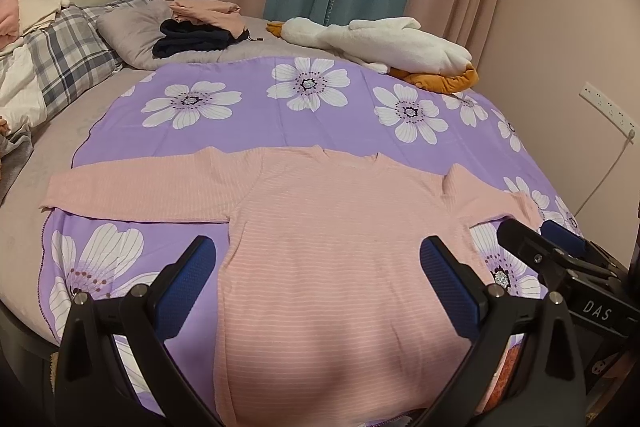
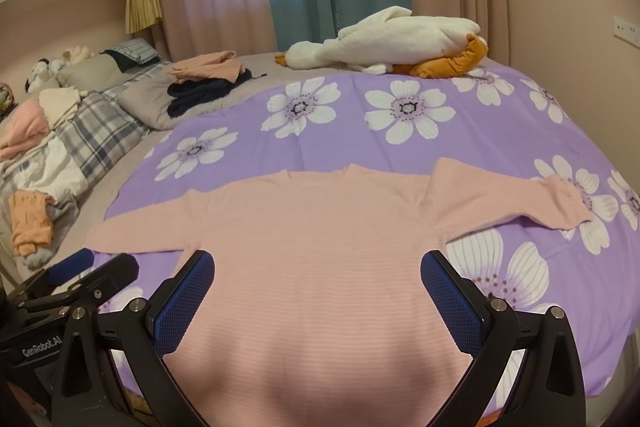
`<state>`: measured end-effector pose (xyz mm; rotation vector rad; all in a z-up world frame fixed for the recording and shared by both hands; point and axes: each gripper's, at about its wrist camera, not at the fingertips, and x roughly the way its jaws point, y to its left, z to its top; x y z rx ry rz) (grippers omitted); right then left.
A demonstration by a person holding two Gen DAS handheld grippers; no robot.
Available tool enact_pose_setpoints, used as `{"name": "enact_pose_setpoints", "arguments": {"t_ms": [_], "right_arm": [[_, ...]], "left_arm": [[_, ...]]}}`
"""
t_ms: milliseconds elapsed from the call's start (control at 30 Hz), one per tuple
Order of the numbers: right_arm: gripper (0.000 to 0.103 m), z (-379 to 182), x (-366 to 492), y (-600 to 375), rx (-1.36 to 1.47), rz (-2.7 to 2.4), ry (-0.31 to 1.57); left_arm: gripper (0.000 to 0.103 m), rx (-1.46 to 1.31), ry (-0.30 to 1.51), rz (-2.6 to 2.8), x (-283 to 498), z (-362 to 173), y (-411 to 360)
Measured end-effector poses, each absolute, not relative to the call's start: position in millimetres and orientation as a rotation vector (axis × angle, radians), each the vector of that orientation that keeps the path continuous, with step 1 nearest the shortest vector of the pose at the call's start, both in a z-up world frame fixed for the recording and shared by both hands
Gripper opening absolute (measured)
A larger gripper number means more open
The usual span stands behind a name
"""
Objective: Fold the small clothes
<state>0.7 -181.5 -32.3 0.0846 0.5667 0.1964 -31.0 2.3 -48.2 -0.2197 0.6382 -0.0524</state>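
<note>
Bed with purple flowered sheet (image 1: 320, 123); pink top (image 1: 332, 267) spread flat, unfolded. Left gripper (image 1: 318, 283) and right gripper (image 2: 318, 291) spread, empty. Next, probably: pinch a sleeve, fold inward.

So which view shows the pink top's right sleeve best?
The right wrist view: the right sleeve lies fully visible out to its cuff. In the left wrist view that sleeve is partly hidden behind the right hand-held gripper.

The left claw (image 1: 318, 283) and right claw (image 2: 318, 297) look alike: black plastic arms, blue dimpled pads (image 1: 186, 285), silver screws (image 1: 139, 291). White lettering reads "DAS" on one body, "GenRobot.AI" on the other.
</note>
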Motion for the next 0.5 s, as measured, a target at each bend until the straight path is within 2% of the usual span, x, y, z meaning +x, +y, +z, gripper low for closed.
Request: {"name": "enact_pose_setpoints", "arguments": {"t_ms": [500], "right_arm": [[0.102, -34.0, 0.9, -184.7, 0.089, 0.2, 0.571]], "left_arm": [[0.102, -0.221, 0.637, -0.053, -34.7, -47.2, 3.2]]}}
